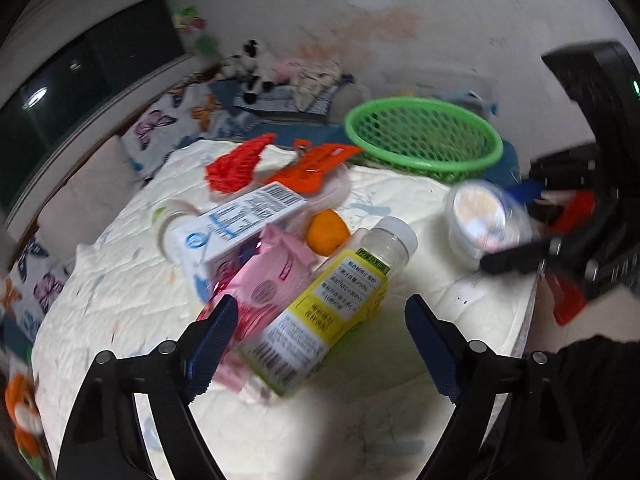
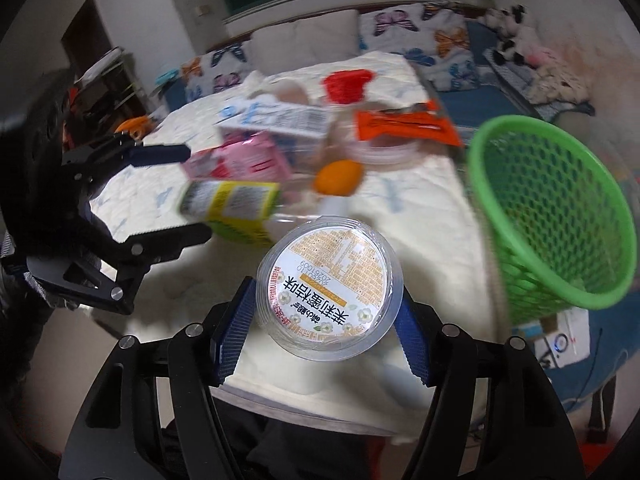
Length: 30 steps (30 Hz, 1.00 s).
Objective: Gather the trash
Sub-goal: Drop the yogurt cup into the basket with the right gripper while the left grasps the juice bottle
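A white padded table (image 2: 420, 208) fills the middle of both views; its near edge runs just behind the two grippers, and the near part of it is bare, so there is open room there; behind its far edge lies a bed with a butterfly blanket (image 2: 416, 28). At the right edge of the table stands a green basket (image 2: 560, 216), tilted, its mouth toward the table. The trash lies crowded in the far middle: a bottle with a yellow label (image 1: 332, 304), a white carton (image 1: 248, 216), a pink packet (image 1: 264, 276), an orange wrapper (image 1: 316, 164) and a small orange fruit (image 1: 326, 232). The right gripper (image 2: 326, 320) holds a round plastic cup (image 2: 330, 292) by its sides, with both blue pads against it, near the basket. The left gripper (image 1: 320, 340) stands wide; the bottle lies between its pads (image 1: 212, 344), but they do not press on it.
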Tool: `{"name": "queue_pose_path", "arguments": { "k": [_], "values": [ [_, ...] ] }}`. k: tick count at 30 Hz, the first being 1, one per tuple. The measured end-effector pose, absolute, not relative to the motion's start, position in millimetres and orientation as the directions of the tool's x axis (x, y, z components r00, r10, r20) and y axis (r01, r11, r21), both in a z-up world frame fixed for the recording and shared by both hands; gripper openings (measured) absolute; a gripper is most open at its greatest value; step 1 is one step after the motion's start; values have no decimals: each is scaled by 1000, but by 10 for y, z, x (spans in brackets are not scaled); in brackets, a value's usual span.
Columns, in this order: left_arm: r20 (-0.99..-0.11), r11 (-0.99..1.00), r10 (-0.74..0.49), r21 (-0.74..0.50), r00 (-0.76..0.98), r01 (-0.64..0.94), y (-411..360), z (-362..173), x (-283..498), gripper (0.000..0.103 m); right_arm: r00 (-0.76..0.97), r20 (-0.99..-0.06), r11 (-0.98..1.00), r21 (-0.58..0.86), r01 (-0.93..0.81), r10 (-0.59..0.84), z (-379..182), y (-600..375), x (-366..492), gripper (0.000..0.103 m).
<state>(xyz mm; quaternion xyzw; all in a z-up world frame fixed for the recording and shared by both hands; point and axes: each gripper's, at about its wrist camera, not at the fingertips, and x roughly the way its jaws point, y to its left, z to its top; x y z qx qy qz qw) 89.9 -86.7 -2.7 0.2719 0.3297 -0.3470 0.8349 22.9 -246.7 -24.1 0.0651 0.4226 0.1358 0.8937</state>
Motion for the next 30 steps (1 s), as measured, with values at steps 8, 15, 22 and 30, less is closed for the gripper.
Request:
{"name": "queue_pose_path", "arguments": {
  "k": [8, 15, 22, 30],
  "values": [
    [-787, 486, -426, 218, 447, 847, -985, -99, 1061, 82, 620, -738, 960, 261, -102, 267, -188, -2942, 298, 66],
    [-822, 422, -409, 214, 396, 881, -1074, -218, 1166, 76, 650, -729, 967, 253, -36, 215, -96, -3275, 444, 66],
    [-853, 382, -377, 212, 361, 899, -1170, -365, 1267, 66, 659, -732, 965, 259, 33, 174, -125, -3611, 686, 66],
    [-856, 391, -364, 217, 367, 895, -1241, -417, 1241, 60, 633, -765, 964, 242, 111, 119, -329, -3892, 933, 66]
  ]
}}
